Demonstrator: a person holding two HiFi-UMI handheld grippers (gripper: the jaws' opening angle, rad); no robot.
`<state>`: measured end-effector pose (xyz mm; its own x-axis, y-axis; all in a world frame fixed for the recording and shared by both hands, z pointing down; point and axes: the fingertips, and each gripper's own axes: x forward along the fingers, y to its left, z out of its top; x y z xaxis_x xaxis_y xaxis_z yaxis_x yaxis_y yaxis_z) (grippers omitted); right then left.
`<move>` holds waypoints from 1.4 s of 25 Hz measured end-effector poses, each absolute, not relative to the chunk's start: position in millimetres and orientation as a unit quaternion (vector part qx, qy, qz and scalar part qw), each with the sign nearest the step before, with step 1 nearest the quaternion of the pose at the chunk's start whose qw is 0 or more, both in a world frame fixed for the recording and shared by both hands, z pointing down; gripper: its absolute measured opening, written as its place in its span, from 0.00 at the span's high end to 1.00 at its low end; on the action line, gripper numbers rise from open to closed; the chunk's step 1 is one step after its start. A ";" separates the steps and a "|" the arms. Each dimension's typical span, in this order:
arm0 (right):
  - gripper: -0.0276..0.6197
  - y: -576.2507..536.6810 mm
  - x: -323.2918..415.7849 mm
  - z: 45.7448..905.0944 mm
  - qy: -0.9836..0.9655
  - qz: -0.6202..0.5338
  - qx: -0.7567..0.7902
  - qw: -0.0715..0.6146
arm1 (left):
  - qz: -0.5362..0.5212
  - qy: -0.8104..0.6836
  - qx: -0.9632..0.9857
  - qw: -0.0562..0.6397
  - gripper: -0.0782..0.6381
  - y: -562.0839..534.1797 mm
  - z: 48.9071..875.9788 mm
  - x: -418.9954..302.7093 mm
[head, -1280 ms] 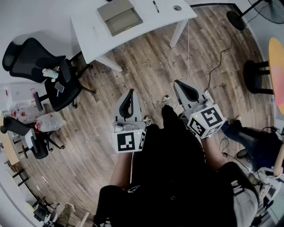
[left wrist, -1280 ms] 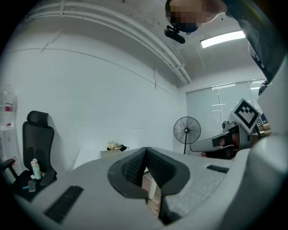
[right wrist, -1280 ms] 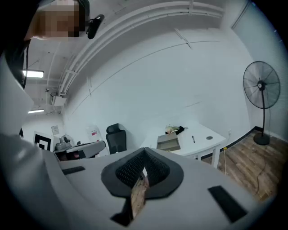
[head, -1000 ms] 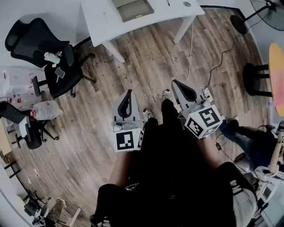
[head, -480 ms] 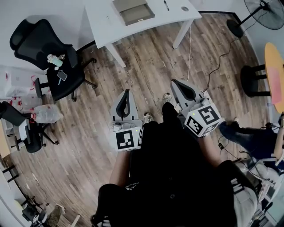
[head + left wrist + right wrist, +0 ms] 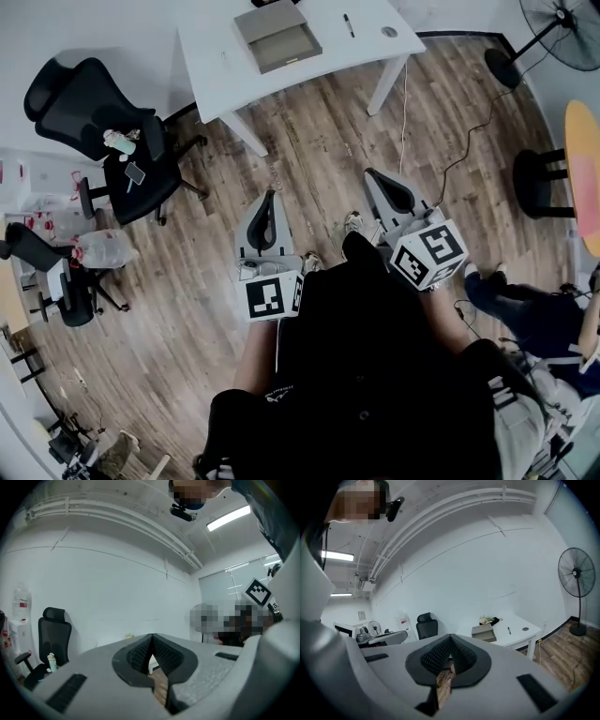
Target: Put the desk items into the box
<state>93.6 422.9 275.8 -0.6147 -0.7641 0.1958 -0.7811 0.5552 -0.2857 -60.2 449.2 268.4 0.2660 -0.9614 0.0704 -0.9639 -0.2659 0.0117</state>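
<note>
A white desk (image 6: 216,70) stands across the room at the top of the head view. On it are an open cardboard box (image 6: 277,36), a black pen (image 6: 348,25) and a small round item (image 6: 388,32). The right gripper view shows the same box (image 6: 483,632), pen (image 6: 509,630) and round item (image 6: 525,629) far off. My left gripper (image 6: 272,193) and right gripper (image 6: 370,172) are held side by side in front of my body, over the wooden floor and well short of the desk. Both are shut with nothing between the pads (image 6: 140,654) (image 6: 440,656).
A black office chair (image 6: 94,103) with small things on its seat stands left of the desk. A floor fan (image 6: 562,23) is at the far right, with a cable (image 6: 450,141) across the floor. A seated person's legs (image 6: 525,300) and an orange table (image 6: 586,159) are to the right.
The head view has swayed a little, so the desk sits slightly differently in the picture. Both grippers have stayed shut and side by side in front of my body.
</note>
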 end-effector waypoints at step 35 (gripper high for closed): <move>0.96 215.8 251.6 291.3 -0.846 0.193 0.497 0.006 | 0.022 -0.572 0.820 0.016 0.88 221.7 276.9 81.1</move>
<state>251.6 215.8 291.3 -0.5051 -0.8390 0.2024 -0.8438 0.4308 -0.3202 81.1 221.7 276.9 0.3447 -0.9371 0.0544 -0.9385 -0.3452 0.0005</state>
